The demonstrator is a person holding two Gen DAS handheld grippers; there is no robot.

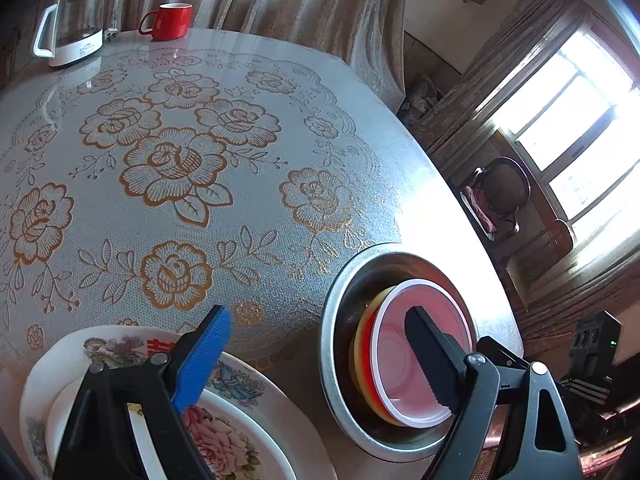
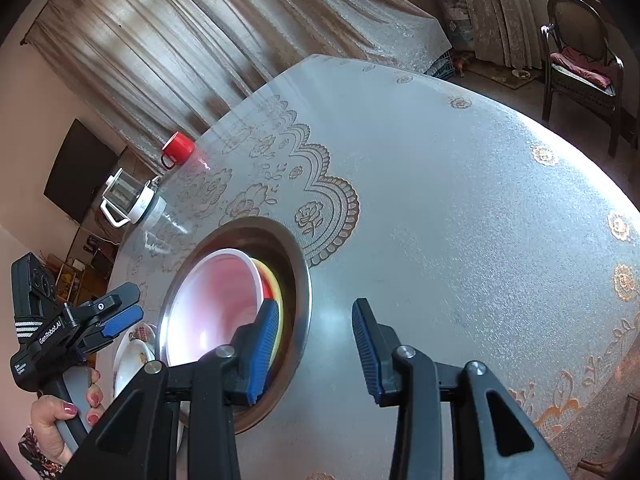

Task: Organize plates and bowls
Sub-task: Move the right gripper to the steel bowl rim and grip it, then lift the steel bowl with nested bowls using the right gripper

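**Desk:** What does your left wrist view show?

**Operator:** My left gripper (image 1: 320, 354) has its jaws spread wide with nothing between them. It hangs over the gap between two stacks. Under the blue finger sit the flowered plates (image 1: 256, 404), a smaller one on a larger. Under the black finger is the steel basin (image 1: 332, 364), with a pink bowl (image 1: 400, 364) nested on a red and a yellow one. Everything stands on the table (image 1: 200, 208), near its close edge. A red mug (image 1: 170, 20) and a kettle (image 1: 74, 24) are far off at the back.

**Desk:** And the right wrist view?

**Operator:** My right gripper (image 2: 316, 354) is partly open and holds nothing. Its left finger overhangs the basin's rim beside the bowls; the other is over bare cloth. The left tool shows at the frame's edge, held in a hand (image 2: 60, 428).

**Desk:** Which step is this?

**Operator:** I judge the bowls are already gathered, and the plates too; I am between grasps. If anything is left, I'd line up one jaw inside the basin's rim and one outside before closing, so the nested bowls don't tip.
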